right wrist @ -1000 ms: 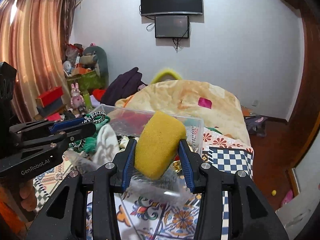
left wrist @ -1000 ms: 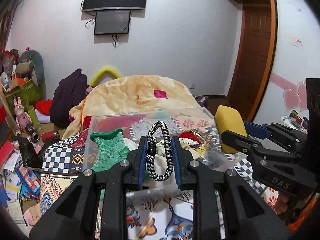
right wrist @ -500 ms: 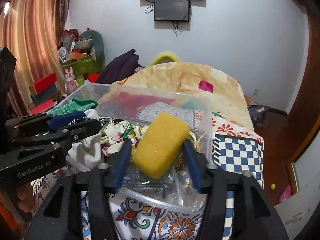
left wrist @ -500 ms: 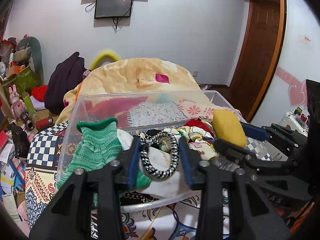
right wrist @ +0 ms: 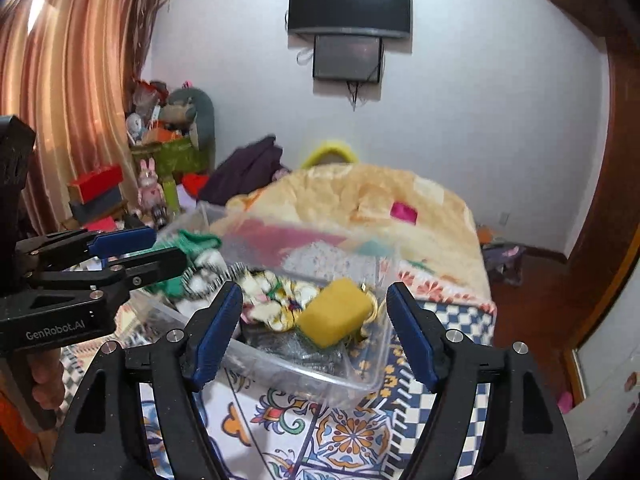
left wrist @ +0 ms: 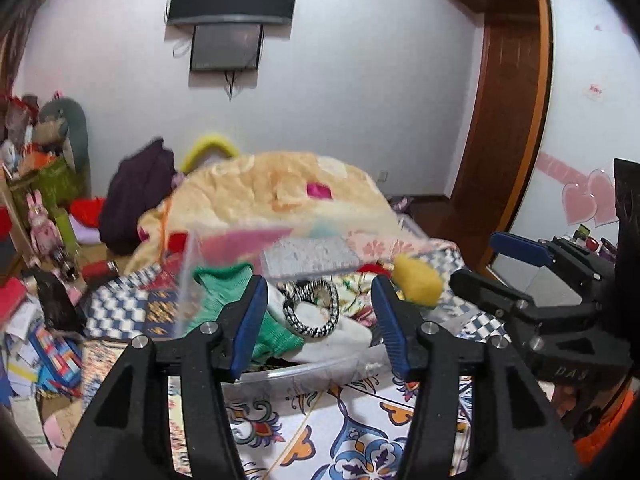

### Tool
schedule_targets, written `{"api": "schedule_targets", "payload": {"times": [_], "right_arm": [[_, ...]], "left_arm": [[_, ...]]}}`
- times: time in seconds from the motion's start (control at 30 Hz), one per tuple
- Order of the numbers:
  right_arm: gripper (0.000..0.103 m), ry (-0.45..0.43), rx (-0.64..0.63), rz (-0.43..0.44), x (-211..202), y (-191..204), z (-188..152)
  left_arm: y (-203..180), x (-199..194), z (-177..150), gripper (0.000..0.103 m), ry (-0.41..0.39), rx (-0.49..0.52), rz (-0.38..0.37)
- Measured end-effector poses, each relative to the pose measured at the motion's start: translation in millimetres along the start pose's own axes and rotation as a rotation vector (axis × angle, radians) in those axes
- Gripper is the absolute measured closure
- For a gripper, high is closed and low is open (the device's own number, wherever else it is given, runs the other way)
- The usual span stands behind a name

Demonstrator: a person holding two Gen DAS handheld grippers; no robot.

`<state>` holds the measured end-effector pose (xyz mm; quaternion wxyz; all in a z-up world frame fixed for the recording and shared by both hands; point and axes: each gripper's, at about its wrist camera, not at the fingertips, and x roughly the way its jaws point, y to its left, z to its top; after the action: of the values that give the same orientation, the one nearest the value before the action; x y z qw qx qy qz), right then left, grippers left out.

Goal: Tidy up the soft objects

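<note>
Right wrist view: your right gripper (right wrist: 314, 330) gapes over the yellow sponge (right wrist: 334, 313) in the clear bin (right wrist: 360, 380); your left gripper (left wrist: 318, 326) gapes too.

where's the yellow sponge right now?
In the right wrist view the sponge lies inside the clear bin, at its right end beside the floral cloth, in front of the open right claw.

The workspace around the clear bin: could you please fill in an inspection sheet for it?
Surface: patterned bedspread.
Job's things: clear bin holds yellow sponge, black-and-white cord loop, green knit, printed cloth.
Clutter: toys, boxes and papers at far left.
Grippers: left claw open, empty; right claw open, empty.
Cables: wires under wall screen.
Surroundings: curtain, wooden door.
</note>
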<state>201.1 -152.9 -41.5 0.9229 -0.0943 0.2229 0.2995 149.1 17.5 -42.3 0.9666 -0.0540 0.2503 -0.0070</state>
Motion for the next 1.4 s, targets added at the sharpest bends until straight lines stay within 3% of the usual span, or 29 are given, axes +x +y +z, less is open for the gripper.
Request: {"api": "schedule_targets", "payload": {"times": [0.27, 0.37, 0.43, 0.57, 0.6, 0.67, 1.4], "right_arm": [[0.026, -0.179, 0.023, 0.017, -65.6, 2.6, 23.9], [0.016, -0.237, 0.032, 0.019, -89.5, 6.9, 27.8], [0.015, -0.268, 0.035, 0.019, -102.4, 10.0, 29.2], [0.008, -0.309, 0.033, 0.022, -119.8, 17.2, 28.8], [0.002, -0.317, 0.034, 0.021, -121.3, 18.4, 27.8], [0.000, -0.338, 0.035, 0.018, -127.2, 21.1, 25.2], [0.000, -0.336, 0.073, 0.041, -132.2, 18.4, 12.7]], "left_arm": [[-12.7, -81.6, 19.7, 0.036, -0.189, 0.049, 0.041], [-16.6, -105.4, 21.5, 0.029, -0.232, 0.058, 0.049], [-19.0, -117.8, 21.8, 0.024, -0.255, 0.061, 0.056], [-24.2, -137.6, 19.5, 0.006, -0.290, 0.058, 0.053], [-25.2, -142.0, 19.0, 0.005, -0.300, 0.059, 0.053], [-26.8, -147.7, 18.1, 0.002, -0.310, 0.065, 0.053], [-35.2, -167.6, 8.9, 0.000, -0.347, 0.079, 0.033]]}}
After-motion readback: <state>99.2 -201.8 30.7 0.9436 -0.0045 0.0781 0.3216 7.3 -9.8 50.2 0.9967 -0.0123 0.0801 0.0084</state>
